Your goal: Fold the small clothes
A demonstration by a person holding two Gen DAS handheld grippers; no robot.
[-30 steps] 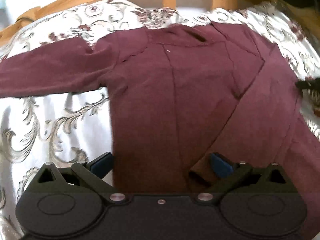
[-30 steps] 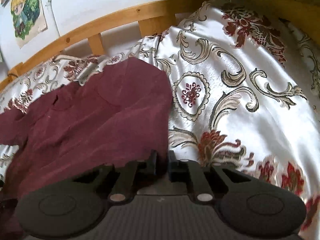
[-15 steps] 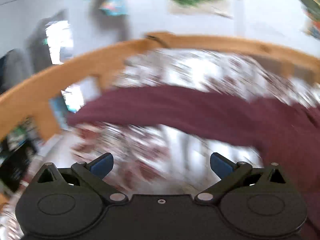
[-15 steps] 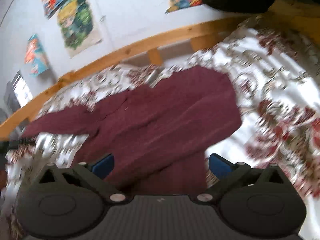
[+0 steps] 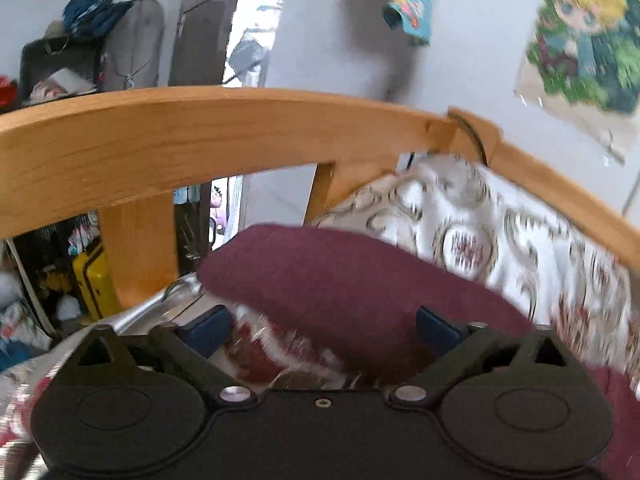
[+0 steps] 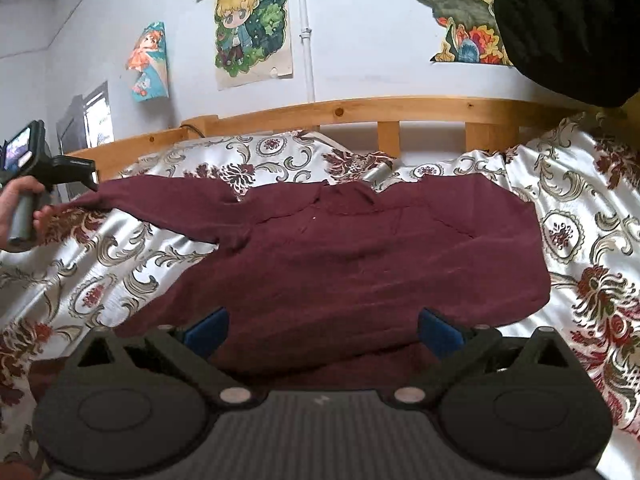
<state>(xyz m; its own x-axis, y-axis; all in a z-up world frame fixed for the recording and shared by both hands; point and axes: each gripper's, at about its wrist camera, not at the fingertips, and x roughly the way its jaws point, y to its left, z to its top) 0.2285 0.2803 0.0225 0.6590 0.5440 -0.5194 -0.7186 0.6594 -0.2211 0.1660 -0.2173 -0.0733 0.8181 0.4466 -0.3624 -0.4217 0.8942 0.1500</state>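
Observation:
A maroon long-sleeved top [image 6: 360, 256] lies spread on the patterned bedspread [image 6: 120, 280]. Its right sleeve is folded over the body; its left sleeve [image 6: 160, 204] stretches out to the left. In the left wrist view the sleeve end [image 5: 340, 280] lies just ahead of my left gripper [image 5: 320, 330], which is open and empty. That gripper shows in the right wrist view [image 6: 86, 178] at the sleeve's cuff. My right gripper [image 6: 322, 330] is open and empty above the top's lower edge.
A wooden bed rail [image 6: 360, 110] runs along the far side and around the left end [image 5: 180, 140]. Posters [image 6: 252, 24] hang on the wall. Beyond the rail sit a yellow case [image 5: 94, 284] and clutter. A dark shape [image 6: 568, 24] hangs at upper right.
My left gripper swung from over the top's body out left to the sleeve end. My right gripper opened, letting go of the cloth, and drew back.

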